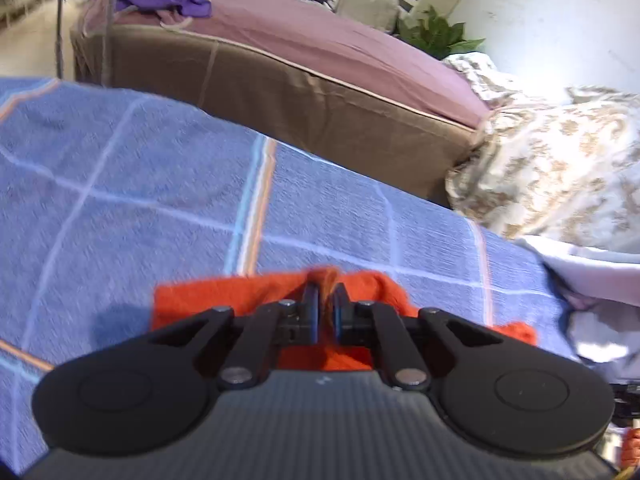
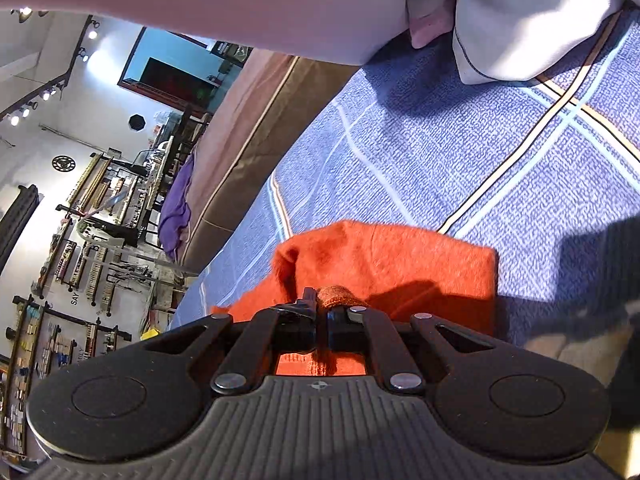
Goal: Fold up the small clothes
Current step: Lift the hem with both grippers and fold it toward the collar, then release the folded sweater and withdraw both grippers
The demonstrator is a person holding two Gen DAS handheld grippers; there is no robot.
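Fingers: left gripper (image 1: 325, 294) pinched on orange cloth (image 1: 224, 296) | right gripper (image 2: 320, 300) clamped on its bunched edge | cloth lies on blue checked bedsheet (image 1: 120, 184)

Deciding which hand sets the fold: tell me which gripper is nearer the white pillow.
Right. The right gripper, clamped on the orange cloth, faces the white pillow just ahead; the left gripper has it off to its right.
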